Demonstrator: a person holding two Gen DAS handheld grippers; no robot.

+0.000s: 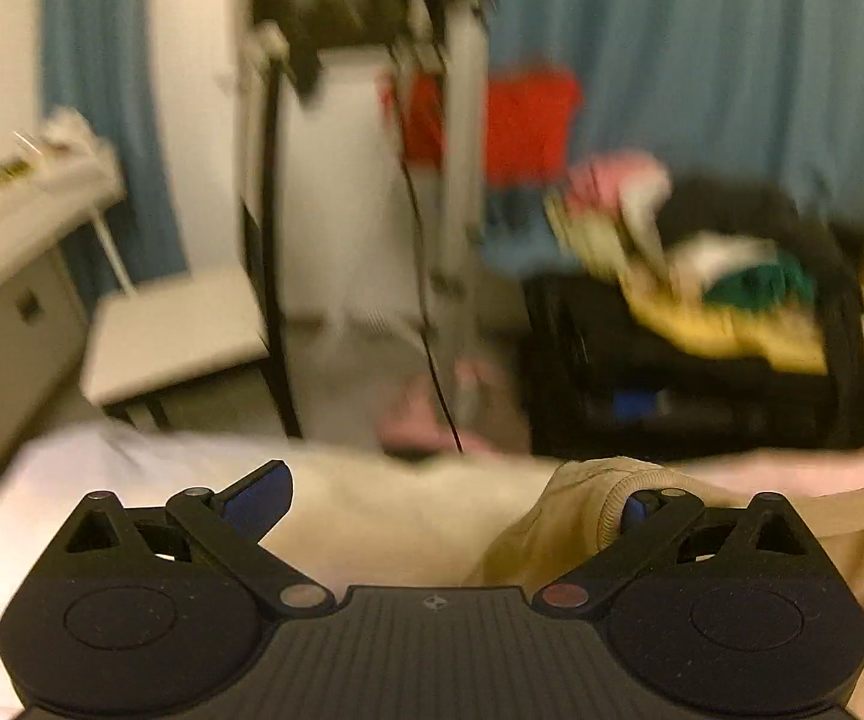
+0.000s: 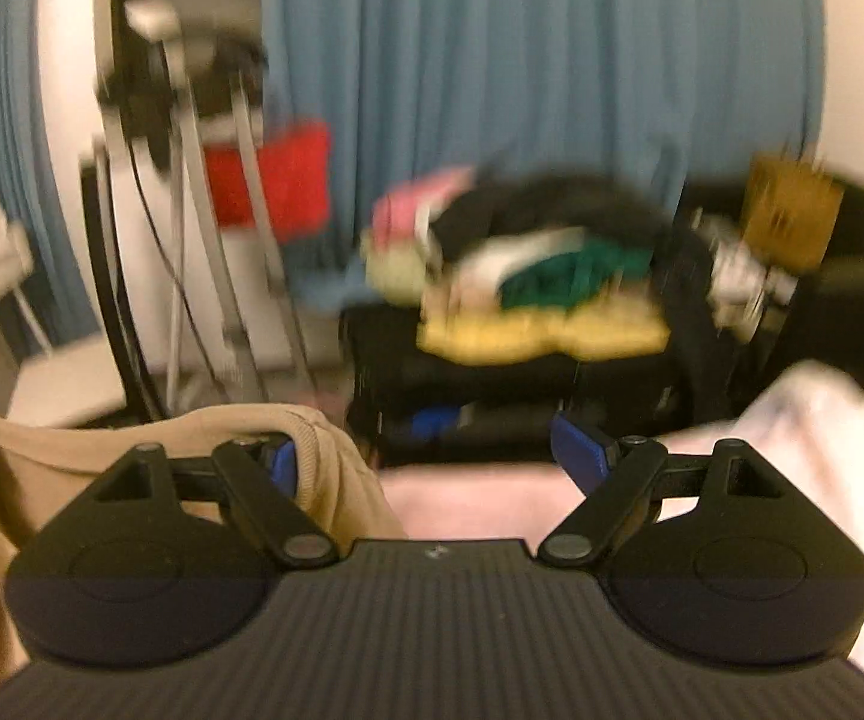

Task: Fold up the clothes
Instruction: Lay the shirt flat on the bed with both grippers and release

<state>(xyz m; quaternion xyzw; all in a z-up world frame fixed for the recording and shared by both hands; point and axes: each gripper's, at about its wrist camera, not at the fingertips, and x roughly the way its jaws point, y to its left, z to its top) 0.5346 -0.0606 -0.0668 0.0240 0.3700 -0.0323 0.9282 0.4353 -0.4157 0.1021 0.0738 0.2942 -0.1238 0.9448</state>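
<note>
Beige knit fabric, a soft garment with a ribbed hem or collar band [image 1: 609,507], lay slumped on a pale pink-white sheeted surface [image 1: 132,480] directly under both tools; whether that surface was a bed or a tabletop could not be told through the blur. In the left wrist view the garment sat at about four o'clock, its ribbed edge touching the blue pad of the right-hand finger [image 1: 633,510]; the left gripper [image 1: 450,501] had its fingers spread wide, clamped on nothing. In the right wrist view the same cloth bunched at about nine o'clock, the ribbed band [image 2: 312,462] draped against the blue pad of the left-hand finger; the right gripper [image 2: 432,459] likewise stood with fingers well apart, bare sheet between them.

Judged from its folds, the garment would be light, limp and easily stretched; it would sag and slide, not hold any shape. The ribbed band looked the thickest, firmest edge, so it seemed the sensible place to pinch, one tool at each end, keeping the cloth taut between them. At twelve o'clock a heap of mixed coloured clothes [image 2: 540,294] waited on a black stand, well apart.
</note>
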